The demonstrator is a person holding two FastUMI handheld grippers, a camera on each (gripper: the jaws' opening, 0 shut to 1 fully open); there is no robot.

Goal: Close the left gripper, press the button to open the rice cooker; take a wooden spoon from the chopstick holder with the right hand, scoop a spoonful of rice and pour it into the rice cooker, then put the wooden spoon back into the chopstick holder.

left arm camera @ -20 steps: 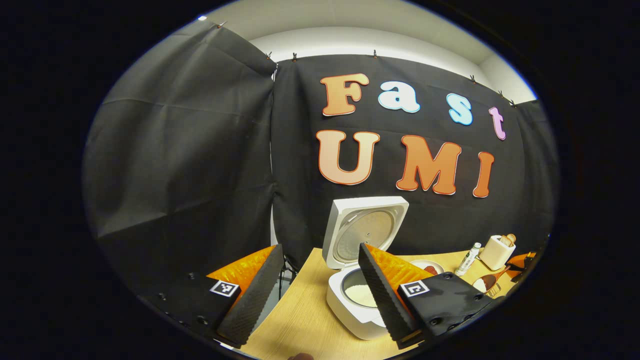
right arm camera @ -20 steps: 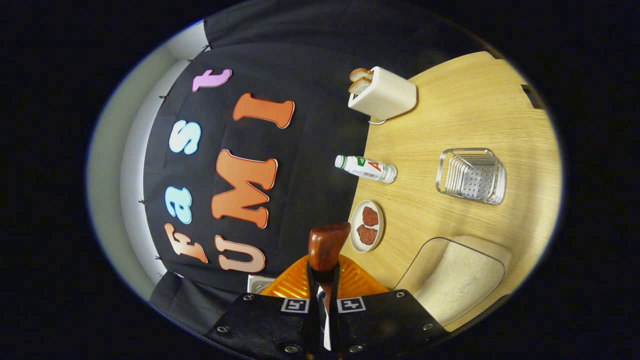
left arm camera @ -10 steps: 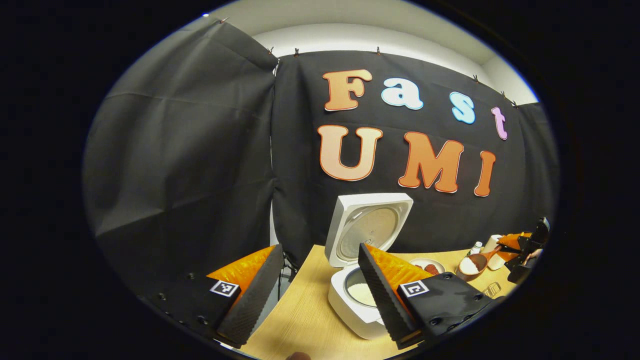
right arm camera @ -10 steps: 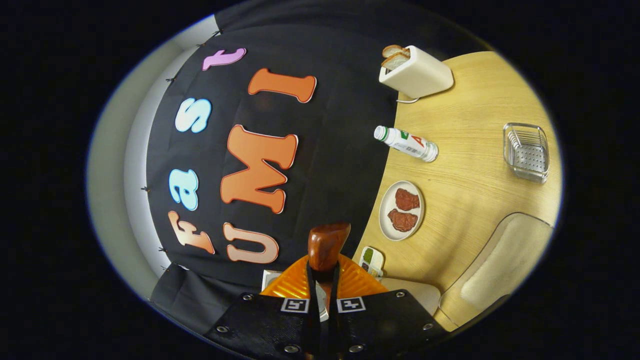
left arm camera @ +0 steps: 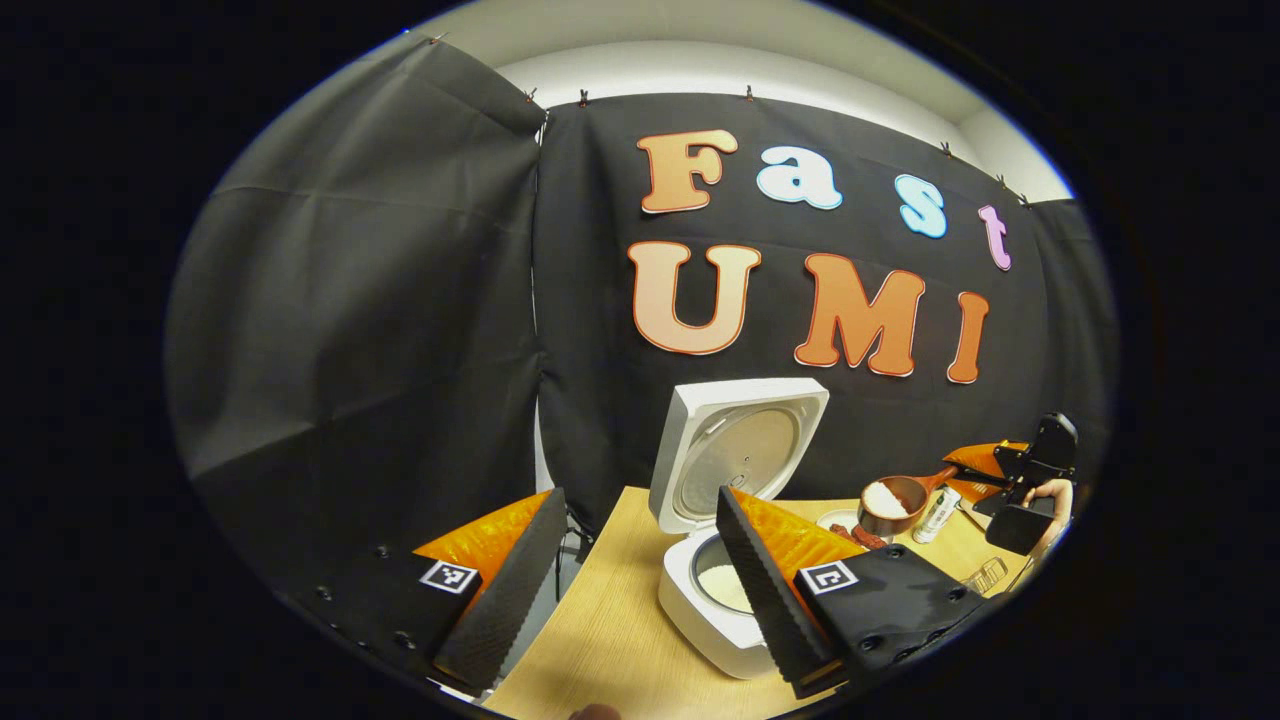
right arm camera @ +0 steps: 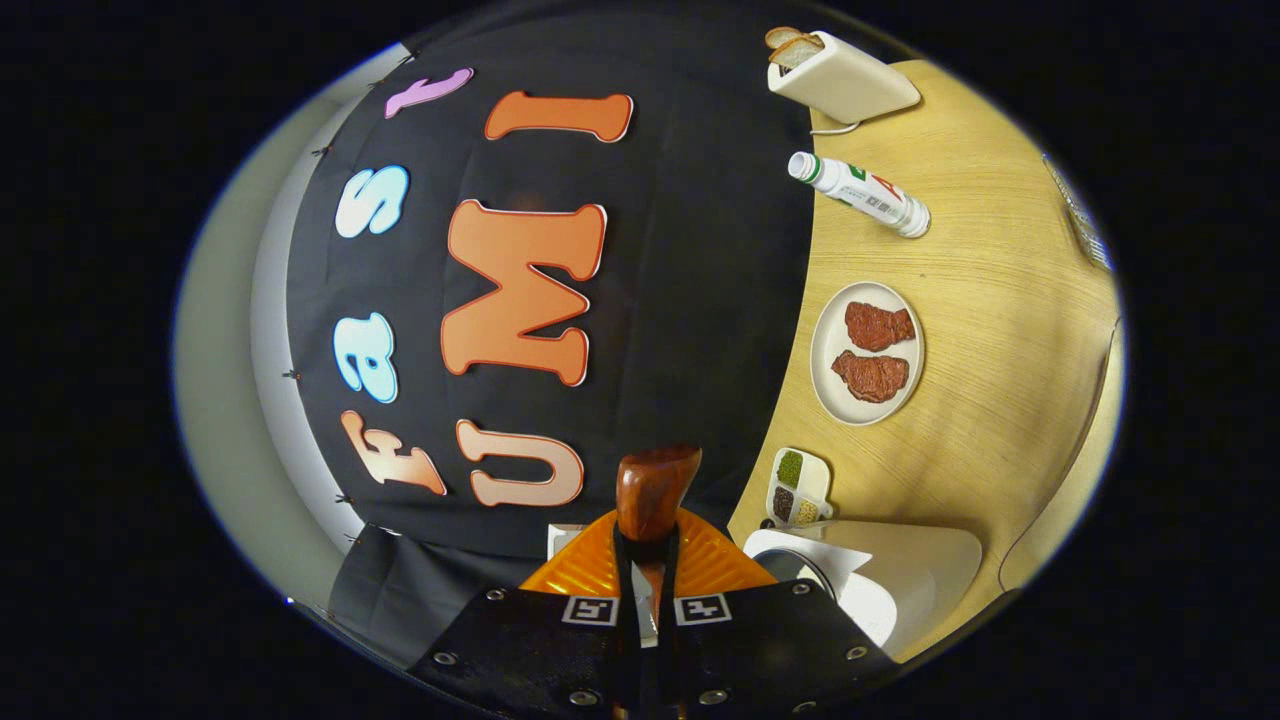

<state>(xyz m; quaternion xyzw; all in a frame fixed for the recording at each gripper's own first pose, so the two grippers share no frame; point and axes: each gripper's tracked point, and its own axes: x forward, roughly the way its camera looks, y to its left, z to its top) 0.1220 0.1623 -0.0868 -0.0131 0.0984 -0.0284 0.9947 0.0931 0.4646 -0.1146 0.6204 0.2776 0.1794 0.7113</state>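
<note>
wooden spoon [right arm camera: 652, 492] clamped in right gripper [right arm camera: 645, 590]; plate [right arm camera: 828, 375], bottle [right arm camera: 862, 193] beside; left gripper [left arm camera: 640, 570] gapes.

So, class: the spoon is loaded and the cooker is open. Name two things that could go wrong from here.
1. The wooden spoon is heaped with rice and held above the table, short of the rice cooker; tilting could spill grains.
2. The right tool grips just the handle end, so the spoon might twist.
</note>
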